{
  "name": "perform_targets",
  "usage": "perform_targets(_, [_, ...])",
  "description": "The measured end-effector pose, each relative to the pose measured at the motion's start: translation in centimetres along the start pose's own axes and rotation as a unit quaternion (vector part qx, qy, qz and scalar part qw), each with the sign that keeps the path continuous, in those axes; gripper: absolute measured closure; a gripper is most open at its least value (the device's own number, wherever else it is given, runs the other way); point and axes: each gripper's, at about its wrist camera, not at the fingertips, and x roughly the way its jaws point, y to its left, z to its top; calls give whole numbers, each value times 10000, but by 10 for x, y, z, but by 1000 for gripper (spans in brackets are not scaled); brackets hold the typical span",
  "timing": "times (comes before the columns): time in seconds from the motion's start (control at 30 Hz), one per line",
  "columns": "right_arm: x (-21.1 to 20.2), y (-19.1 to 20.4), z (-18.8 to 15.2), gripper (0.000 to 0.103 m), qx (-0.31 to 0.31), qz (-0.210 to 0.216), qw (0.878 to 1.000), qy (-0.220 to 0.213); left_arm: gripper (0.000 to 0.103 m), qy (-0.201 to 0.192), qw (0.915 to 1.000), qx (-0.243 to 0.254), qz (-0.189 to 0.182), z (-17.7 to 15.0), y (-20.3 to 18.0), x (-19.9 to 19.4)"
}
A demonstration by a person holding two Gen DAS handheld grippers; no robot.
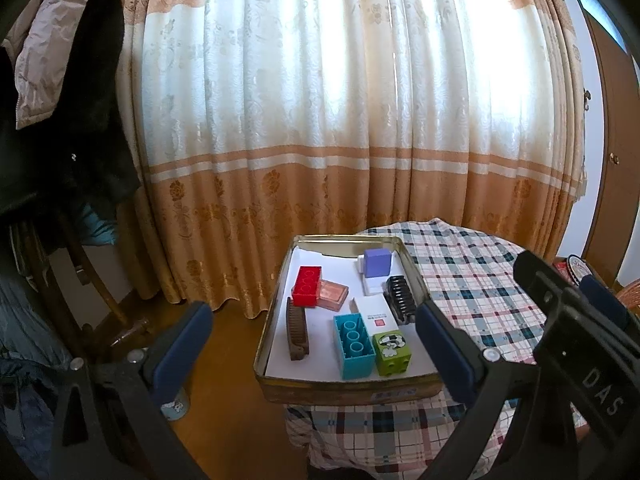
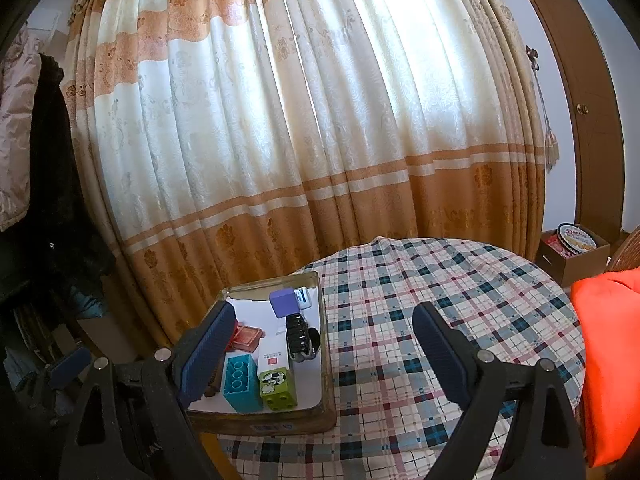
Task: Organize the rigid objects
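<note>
The left gripper point(image 1: 316, 344) hangs with its jaws wide apart and nothing between them, raised above the near edge of the tin point(image 1: 344, 394). The right gripper point(image 2: 324, 356) is likewise spread and empty, over the checked cloth point(image 2: 460, 292) just right of the tin; its body also shows at the right of the left view. Neither touches anything, which suggests a pause between placements or the end of the job.

The rigid things all lie inside the tin: a teal brick point(image 1: 354, 346) beside a green brick point(image 1: 392, 352) at the near wall, a white box point(image 1: 374, 314) behind them, a brown comb point(image 1: 297, 330) along the left, a red brick point(image 1: 306, 291) touching a pink case point(image 1: 332, 294), a black clip point(image 1: 400, 299) by the right wall, and a purple block point(image 1: 378, 263) at the back. The cloth right of the tin appears bare, so the sorting looks nearly finished. The tin overhangs the table's left edge, so a careless nudge could tip it.
</note>
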Motion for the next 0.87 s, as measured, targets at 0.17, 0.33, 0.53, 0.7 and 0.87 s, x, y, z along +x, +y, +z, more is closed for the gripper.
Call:
perform_targets(0.17, [0,-1,1,11,15,-4,10000,5,1,75,9999,-83,-29,0,2,2])
perform_targets(0.33, [0,-1,1,11,11,-8,10000,22,1,166,9997,-171,-69,-1,4,5])
perform_targets(0.53, [1,-3,0,11,40,-15,10000,47,1,219,9995,-194,-125,-1,3,5])
perform_targets(0.7, [1,-2,-1,11,38,-17,10000,50,1,262,9995,-154,-82,-3,1,7])
perform_targets(0.87, [3,-4,-3,11,66,-35,9999,96,1,190,9998,-105,-43,-2,-1,3])
